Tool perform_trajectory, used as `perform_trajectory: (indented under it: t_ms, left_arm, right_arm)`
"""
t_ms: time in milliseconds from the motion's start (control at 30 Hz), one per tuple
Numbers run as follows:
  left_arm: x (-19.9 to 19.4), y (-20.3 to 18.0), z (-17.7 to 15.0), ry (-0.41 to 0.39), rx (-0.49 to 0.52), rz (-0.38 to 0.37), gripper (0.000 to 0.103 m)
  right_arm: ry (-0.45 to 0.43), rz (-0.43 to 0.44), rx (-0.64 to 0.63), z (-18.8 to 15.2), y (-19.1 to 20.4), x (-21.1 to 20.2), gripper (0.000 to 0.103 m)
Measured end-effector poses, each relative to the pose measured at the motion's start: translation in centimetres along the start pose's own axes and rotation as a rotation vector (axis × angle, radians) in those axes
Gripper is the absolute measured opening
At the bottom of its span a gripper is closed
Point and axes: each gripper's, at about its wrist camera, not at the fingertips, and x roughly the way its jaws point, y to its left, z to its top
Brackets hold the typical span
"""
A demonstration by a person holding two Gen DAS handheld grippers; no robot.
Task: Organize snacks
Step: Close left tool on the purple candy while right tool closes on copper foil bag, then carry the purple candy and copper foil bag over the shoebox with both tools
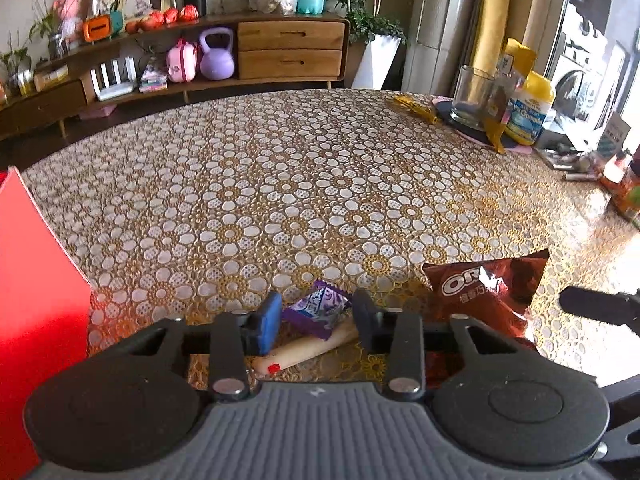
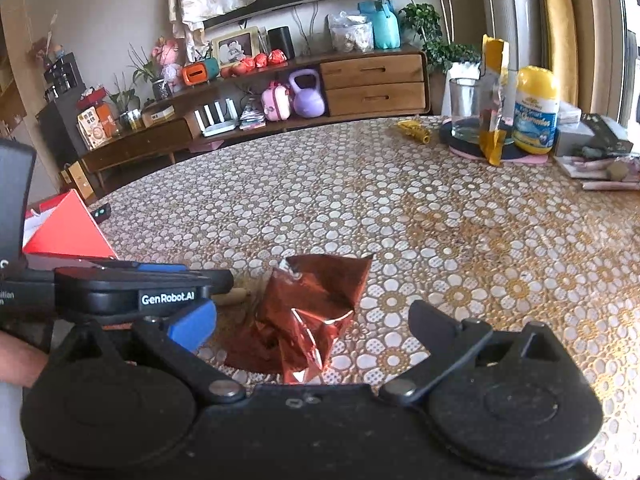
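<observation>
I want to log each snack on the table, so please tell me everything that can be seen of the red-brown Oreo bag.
The Oreo bag is a crinkled pouch of shiny red-brown foil, as it looks, with white Oreo lettering and smaller white characters below. It lies on the flowered tablecloth, right of the purple wrapper. The right wrist view shows it creased, one corner pointing up, between the open fingers of the right gripper, which do not press it. Whether it is opened cannot be told.
</observation>
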Motion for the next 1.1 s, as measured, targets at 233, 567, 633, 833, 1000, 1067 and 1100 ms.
perform_trajectory:
  t_ms: [233,567,633,833,1000,1067,1100]
  left_arm:
    - [-0.2,0.3,-0.1,-0.001,0.001,-0.02,0.023]
    - [-1.6,0.5,-0.5,-0.011,-0.025,-0.016,0.022]
    - [-2.3,0.7,-0.8,-0.012,-0.031,-0.017,0.022]
    - [-4.8,-0.1,-1.4,-0.043,-0.03,-0.022,0.022]
    - [-7.7,-0.9,-1.9,-0.081,-0.012,-0.031,0.022]
    - [-9.1,-1.1,-2.1,-0.1,-0.011,-0.031,0.022]
    - [-9.8,-1.1,-2.1,-0.11,-0.009,-0.03,0.022]
  right_arm:
    - [0.01,0.007,0.032,0.3,-0.8,0.7,0.102]
    - [0.053,0.009,-0.017,0.2,0.0,2.5,0.066]
    - [0.044,0.016,-0.033,0.2,0.4,2.3,0.056]
    - [-0.003,0.005,-0.028,0.0,0.5,0.3,0.048]
    - [-0.043,0.004,-0.026,0.1,0.3,-2.7,0.048]
    - [-0.061,0.008,-0.026,0.1,0.4,-4.3,0.048]
    - [-0.073,0.008,-0.029,0.0,0.6,-5.2,0.048]
